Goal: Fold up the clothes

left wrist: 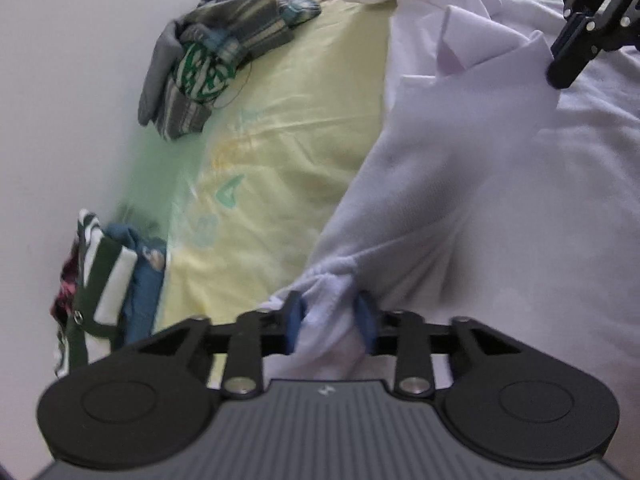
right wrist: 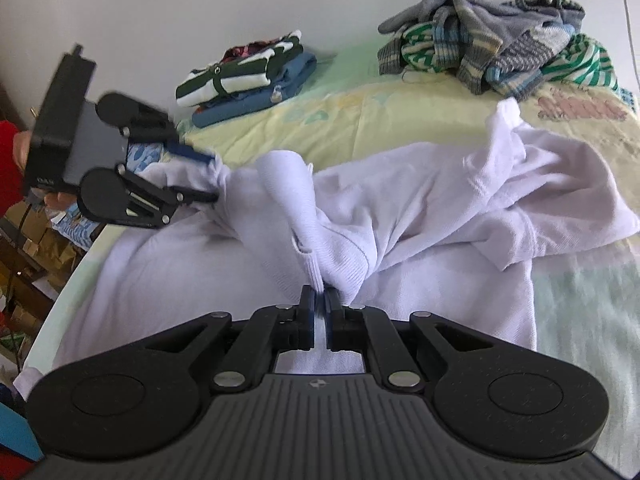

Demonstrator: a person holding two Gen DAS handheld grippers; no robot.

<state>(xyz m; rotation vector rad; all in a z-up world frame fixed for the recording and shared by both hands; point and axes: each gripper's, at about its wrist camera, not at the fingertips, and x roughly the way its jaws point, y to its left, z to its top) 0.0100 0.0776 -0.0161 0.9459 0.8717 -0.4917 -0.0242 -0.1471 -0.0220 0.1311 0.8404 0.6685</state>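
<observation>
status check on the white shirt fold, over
Left hand-held gripper shut on white shirt. Right hand-held gripper shut on its bunched fabric. Unfolded clothes pile and folded stack lie apart on the bed, nothing in the way.

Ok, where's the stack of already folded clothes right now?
In the right wrist view the folded stack, green-and-white striped on blue, sits at the bed's far left by the wall, beyond the left gripper and left of the unfolded striped heap.

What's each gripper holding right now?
Left gripper: shut on the white knit shirt.
Right gripper: shut on the same shirt.
</observation>
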